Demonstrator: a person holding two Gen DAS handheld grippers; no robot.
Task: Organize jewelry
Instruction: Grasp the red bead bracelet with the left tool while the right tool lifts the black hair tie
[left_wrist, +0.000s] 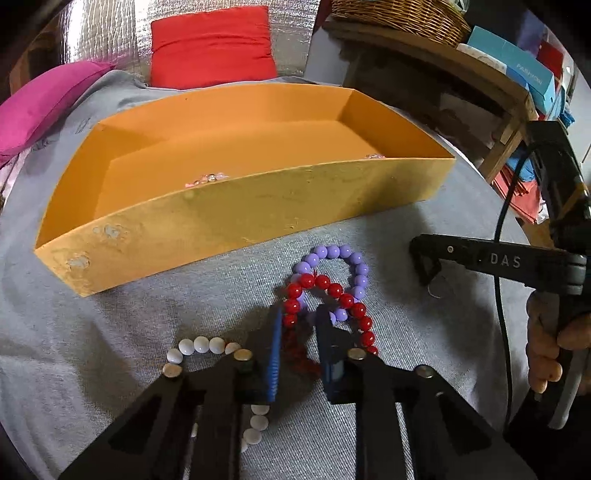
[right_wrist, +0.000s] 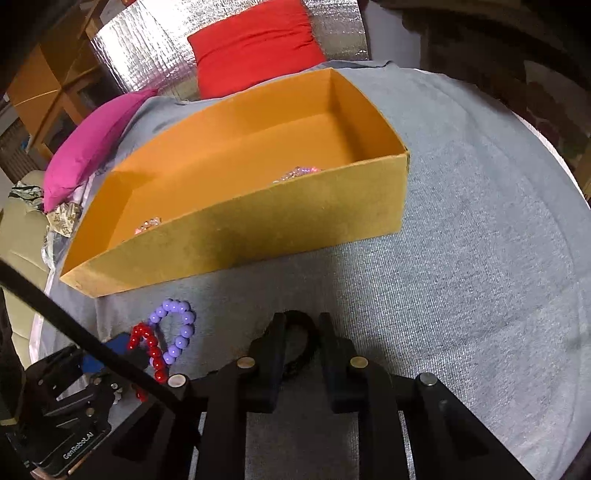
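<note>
1. On the right gripper (right_wrist: 302, 325) side, "DAS" reads on its arm in the left view; "GenRobot.AI" reads on the left gripper (left_wrist: 298, 321) body in the right view.
2. Blue box (left_wrist: 517, 61) at the back reads "FASHION".
3. Left gripper jaws straddle the red bracelet (left_wrist: 332, 295), spread, not clamped.
4. Red bracelet overlaps the purple bracelet (left_wrist: 343, 258) on the grey cloth (left_wrist: 110, 325), near the orange box (left_wrist: 236, 218).
5. White bracelet (left_wrist: 201, 345) is partly hidden by the fingers.
6. Right gripper is apart around a dark band (right_wrist: 304, 345), hard to identify.
7. Clear beads (right_wrist: 295, 172) in the box are mostly hidden by its wall.
</note>
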